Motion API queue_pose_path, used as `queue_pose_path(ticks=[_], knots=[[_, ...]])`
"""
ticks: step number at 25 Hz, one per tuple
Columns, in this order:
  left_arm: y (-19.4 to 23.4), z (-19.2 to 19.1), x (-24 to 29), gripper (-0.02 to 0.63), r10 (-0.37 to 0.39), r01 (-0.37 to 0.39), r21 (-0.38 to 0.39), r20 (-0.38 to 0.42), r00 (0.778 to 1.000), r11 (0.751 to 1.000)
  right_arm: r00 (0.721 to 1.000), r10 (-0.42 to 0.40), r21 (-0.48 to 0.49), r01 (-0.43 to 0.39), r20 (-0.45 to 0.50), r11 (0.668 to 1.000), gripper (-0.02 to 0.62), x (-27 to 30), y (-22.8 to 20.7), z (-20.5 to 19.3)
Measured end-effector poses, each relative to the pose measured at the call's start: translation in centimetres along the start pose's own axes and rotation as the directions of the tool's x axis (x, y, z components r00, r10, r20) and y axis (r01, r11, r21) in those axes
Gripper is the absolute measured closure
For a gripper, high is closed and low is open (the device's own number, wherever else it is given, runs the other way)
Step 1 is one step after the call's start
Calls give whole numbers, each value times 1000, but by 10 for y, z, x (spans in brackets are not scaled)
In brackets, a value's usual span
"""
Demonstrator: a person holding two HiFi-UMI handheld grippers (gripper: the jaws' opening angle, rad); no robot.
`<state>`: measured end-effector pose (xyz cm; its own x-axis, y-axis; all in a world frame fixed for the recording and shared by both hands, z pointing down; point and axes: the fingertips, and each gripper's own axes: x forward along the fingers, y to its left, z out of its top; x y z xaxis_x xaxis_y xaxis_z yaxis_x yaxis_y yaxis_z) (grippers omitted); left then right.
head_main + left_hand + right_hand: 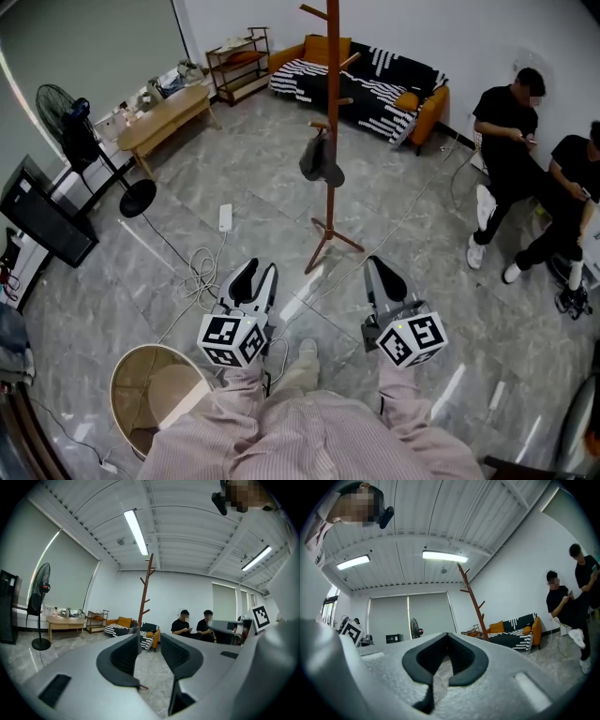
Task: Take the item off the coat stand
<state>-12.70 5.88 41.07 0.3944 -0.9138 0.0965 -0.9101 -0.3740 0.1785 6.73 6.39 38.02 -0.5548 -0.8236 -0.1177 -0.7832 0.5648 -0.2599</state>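
While both grippers are low in front of the person's pink striped trousers (309, 436), the dark grey hat (321, 159) hangs on the lower part of the tall brown wooden coat stand (332, 103), well apart from them. The left gripper (259, 272) has its jaws apart with a moderate gap, and only the grey marbled floor (151, 670) shows between them. The right gripper (377, 268) has its jaws together at the tips and holds nothing.

Near the person's left leg stands a round cream-coloured bin (120, 394). A pale flat piece lies in it, but what it is cannot be told. Only the head view shows this bin and the hat clearly. The left gripper view adds the long ceiling lamp (136, 530) and the two seated people in black (194, 626). The right gripper view shows the grey roller blinds (408, 616) beside the stand.
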Motion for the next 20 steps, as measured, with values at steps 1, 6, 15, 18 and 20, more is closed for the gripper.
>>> queue_pose_path(ticks=[1, 6, 15, 18, 20], knots=[[5, 2, 10, 476, -1, 1, -1, 1, 1000, 1000, 1000, 0, 2, 0, -2, 1000, 591, 10, -4, -1], [33, 15, 61, 457, -11, 11, 5, -7, 1000, 1000, 1000, 7, -1, -7, 1, 1000, 591, 63, -24, 2], [69, 28, 140, 453, -57, 57, 18, -25, 998, 998, 1000, -13, -6, 13, 21, 1000, 591, 133, -60, 4], [74, 28, 160, 453, -73, 74, 29, -32, 997, 997, 999, -18, -8, 19, 28, 1000, 591, 147, -69, 2], [77, 30, 172, 453, -81, 82, 33, -40, 996, 996, 999, -14, -11, 14, 29, 1000, 591, 154, -73, 3]])
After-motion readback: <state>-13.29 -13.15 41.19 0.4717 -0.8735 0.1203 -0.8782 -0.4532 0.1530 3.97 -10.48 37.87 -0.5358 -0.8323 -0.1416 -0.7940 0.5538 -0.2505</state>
